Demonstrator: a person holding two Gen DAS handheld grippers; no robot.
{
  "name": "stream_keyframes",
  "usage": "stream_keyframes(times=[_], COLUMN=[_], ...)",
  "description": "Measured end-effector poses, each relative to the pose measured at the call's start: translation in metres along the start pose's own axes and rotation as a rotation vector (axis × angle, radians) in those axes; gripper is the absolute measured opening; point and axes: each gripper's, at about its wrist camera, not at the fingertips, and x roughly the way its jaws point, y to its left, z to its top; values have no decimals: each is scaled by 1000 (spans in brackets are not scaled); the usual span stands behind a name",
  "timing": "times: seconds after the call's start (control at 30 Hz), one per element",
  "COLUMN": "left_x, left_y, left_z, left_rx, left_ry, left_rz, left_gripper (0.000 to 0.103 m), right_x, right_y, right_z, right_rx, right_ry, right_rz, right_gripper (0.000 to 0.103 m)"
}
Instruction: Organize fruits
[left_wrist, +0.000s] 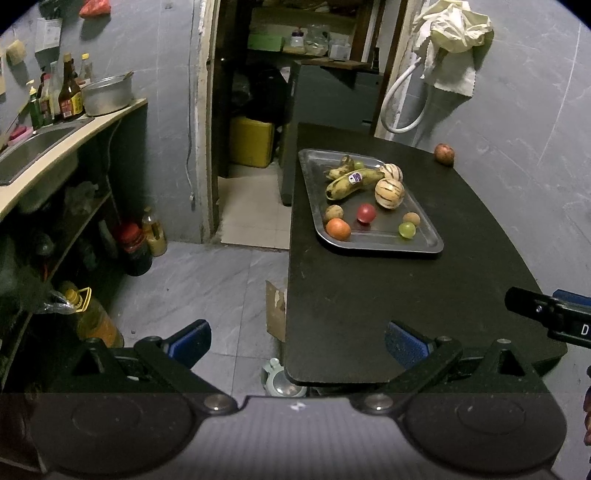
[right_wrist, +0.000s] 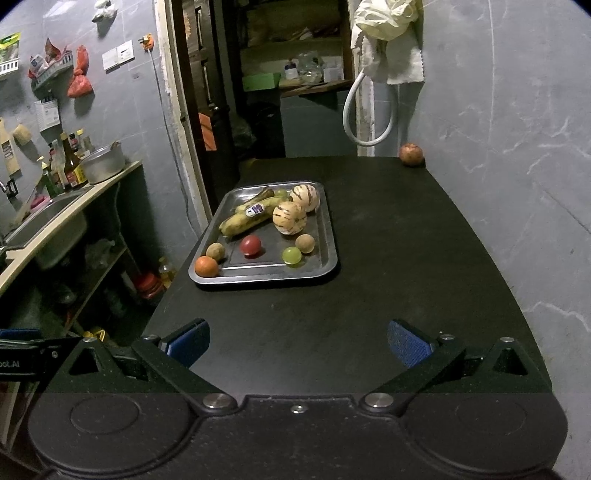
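A metal tray (left_wrist: 424, 242) (right_wrist: 328, 236) sits on the black table (left_wrist: 369, 314) (right_wrist: 388, 277). It holds bananas (left_wrist: 351, 182) (right_wrist: 243, 219), two striped melons (left_wrist: 389, 194) (right_wrist: 290, 218), a red fruit (left_wrist: 366, 213) (right_wrist: 250, 245), an orange fruit (left_wrist: 338, 229) (right_wrist: 206, 266), a green grape (left_wrist: 407, 229) (right_wrist: 291, 255) and two brown fruits (left_wrist: 334, 212) (right_wrist: 305, 243). A reddish apple (left_wrist: 444, 153) (right_wrist: 411, 154) lies alone at the table's far corner by the wall. My left gripper (left_wrist: 297, 343) is open and empty, over the table's near left edge. My right gripper (right_wrist: 299, 341) is open and empty above the near table.
A counter with a sink (left_wrist: 33, 147) (right_wrist: 48, 210), bottles (left_wrist: 70, 96) and a pot (left_wrist: 109, 94) (right_wrist: 103, 164) stands to the left. Bottles stand on the floor (left_wrist: 153, 232). An open doorway (left_wrist: 255, 110) lies behind the table. A white hose (left_wrist: 402, 99) (right_wrist: 364, 110) hangs on the wall.
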Motion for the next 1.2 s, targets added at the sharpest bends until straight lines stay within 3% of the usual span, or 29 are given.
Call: stream_keyframes(times=[0.33,0.57,1.2], left_x=[0,1,4], left_y=[0,-8,-3], left_z=[3,8,10], left_rx=[13,88,112], left_ry=[-3,-6,-12], left_rz=[-2,67,50], left_gripper=[102,102,102], right_x=[0,1,1], right_y=[0,0,-1], right_z=[1,2,2], right_rx=[4,6,5], right_ry=[1,1,3], right_rz=[-6,-12,-10], right_gripper=[102,102,102])
